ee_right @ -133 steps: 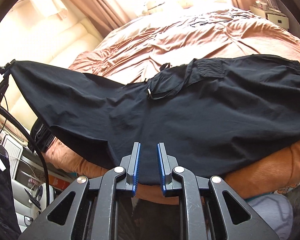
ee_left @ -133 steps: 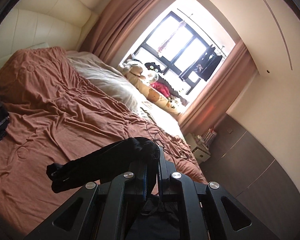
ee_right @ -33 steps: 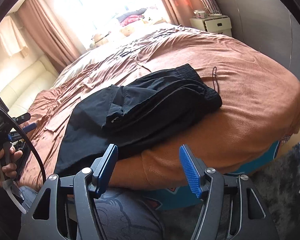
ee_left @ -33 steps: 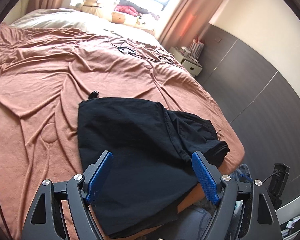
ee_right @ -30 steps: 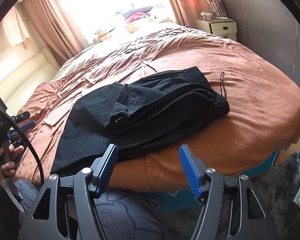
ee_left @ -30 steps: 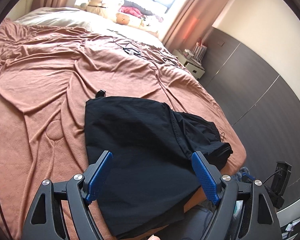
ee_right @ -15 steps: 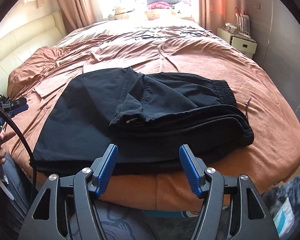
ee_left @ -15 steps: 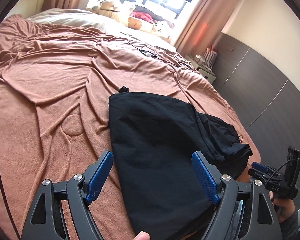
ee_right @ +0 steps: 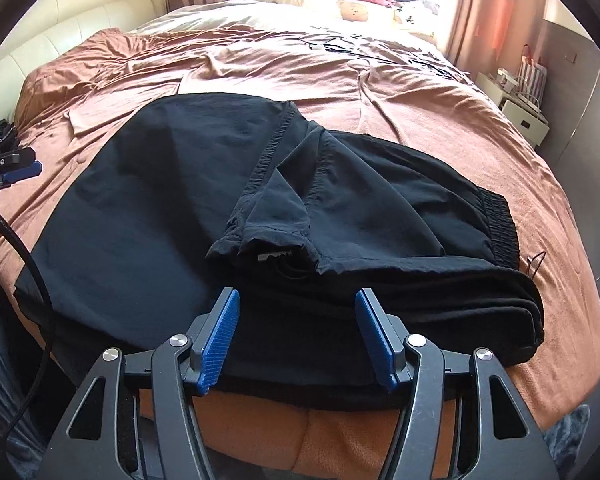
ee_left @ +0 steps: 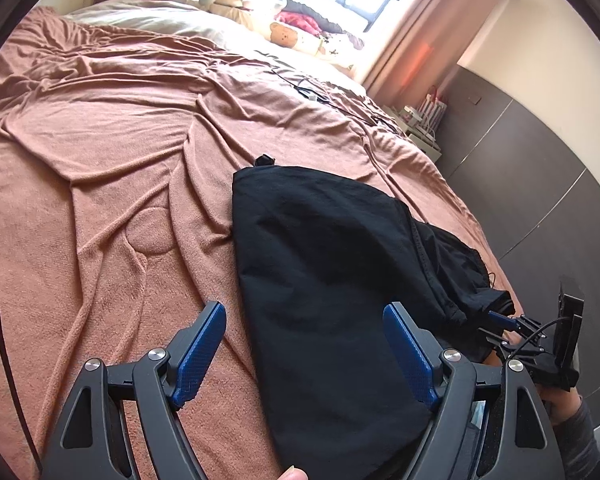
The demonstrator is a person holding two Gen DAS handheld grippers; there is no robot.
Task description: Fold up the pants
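Observation:
Black pants (ee_right: 172, 200) lie folded on the brown bed (ee_right: 420, 92) near its front edge, a leg end doubled back over the waistband half. My right gripper (ee_right: 298, 296) hovers at the pants' near edge. Its jaws are closing, with fabric showing in the gap, and the blue pads (ee_right: 220, 332) do not press on it. My left gripper (ee_left: 304, 312) stands wide open over the left part of the pants (ee_left: 332, 260), holding nothing. In the left wrist view the right gripper (ee_left: 512, 328) appears low at the right, by the waistband end.
A wrinkled brown cover spreads over the bed (ee_left: 100, 140), with thin cables (ee_left: 312, 96) lying farther back. Plush toys (ee_left: 284, 34) sit by the window. A white nightstand (ee_right: 520, 112) and a dark wall panel (ee_left: 520, 160) bound the right side. A cream headboard (ee_right: 80, 8) is at the left.
The right gripper has moved left along the bed's front edge, rolled level, and its jaws have narrowed. The left gripper has sunk closer to the pants. The pants have not moved.

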